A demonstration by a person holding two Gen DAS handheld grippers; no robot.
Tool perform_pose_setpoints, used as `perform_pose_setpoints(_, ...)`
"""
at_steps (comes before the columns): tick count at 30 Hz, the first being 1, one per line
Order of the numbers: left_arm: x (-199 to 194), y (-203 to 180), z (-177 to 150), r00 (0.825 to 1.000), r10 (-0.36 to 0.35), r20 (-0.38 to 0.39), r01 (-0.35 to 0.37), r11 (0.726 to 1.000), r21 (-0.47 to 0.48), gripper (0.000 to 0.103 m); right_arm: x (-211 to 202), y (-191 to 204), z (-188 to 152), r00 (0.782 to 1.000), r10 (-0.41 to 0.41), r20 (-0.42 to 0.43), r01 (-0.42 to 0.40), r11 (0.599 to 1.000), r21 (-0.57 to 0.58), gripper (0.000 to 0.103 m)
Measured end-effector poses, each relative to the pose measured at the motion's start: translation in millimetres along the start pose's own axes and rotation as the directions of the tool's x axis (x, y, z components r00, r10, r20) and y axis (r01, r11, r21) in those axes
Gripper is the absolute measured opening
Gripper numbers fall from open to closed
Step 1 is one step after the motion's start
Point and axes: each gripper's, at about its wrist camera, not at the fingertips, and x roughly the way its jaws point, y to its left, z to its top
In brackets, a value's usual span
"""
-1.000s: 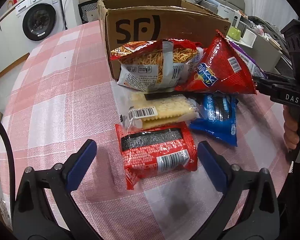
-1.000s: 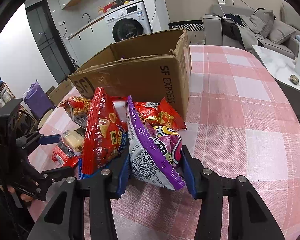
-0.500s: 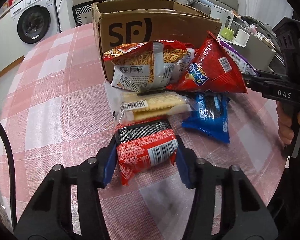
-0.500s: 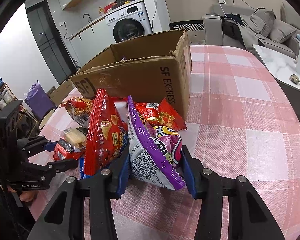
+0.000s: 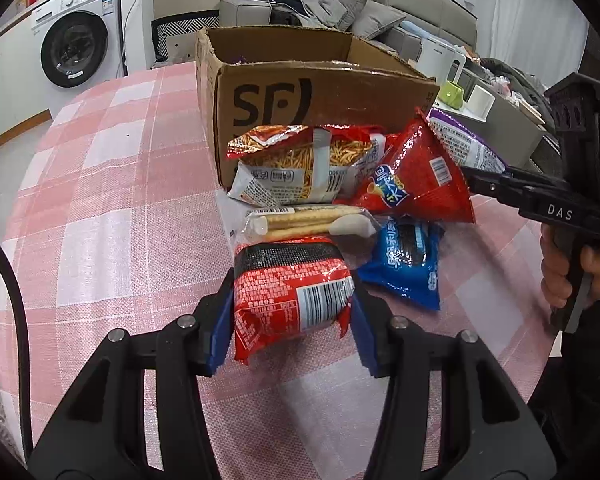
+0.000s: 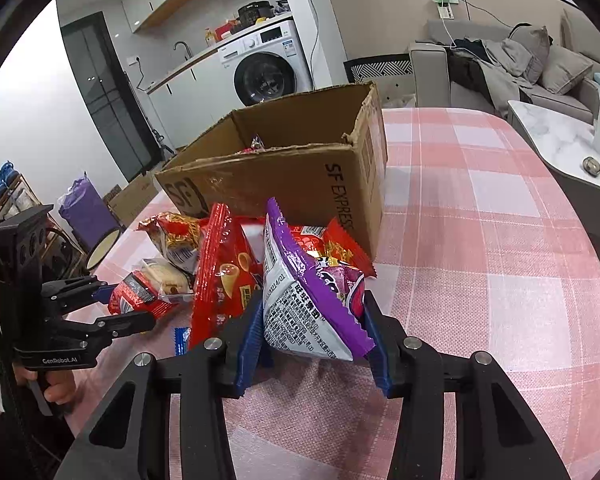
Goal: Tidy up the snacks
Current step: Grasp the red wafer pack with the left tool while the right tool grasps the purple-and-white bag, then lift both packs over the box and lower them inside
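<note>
both grippers (image 5: pixel 292 312) (image 6: pixel 312 320) tight on snack packs (image 5: pixel 288 292)

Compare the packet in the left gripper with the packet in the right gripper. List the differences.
1. Colour: the red packet has a black band at its far end; the purple packet is purple with a white printed back.
2. Shape: the red packet is squat and blocky; the purple packet is a puffed pouch with zigzag edges.

Shared: each sits clamped between blue-padded jaws, left gripper and right gripper, short of the cardboard box.
</note>
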Motion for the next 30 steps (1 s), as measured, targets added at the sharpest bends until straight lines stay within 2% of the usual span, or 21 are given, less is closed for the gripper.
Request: perform_pose_setpoints(30,-64.5,-9.5,8.2,0.99,-0.024,0.138,0.027,1.0,-0.014,0.047,-40.7,3.5,15.7,0.993,0.026,0.119,-0.027,1.0,0.007,0.046)
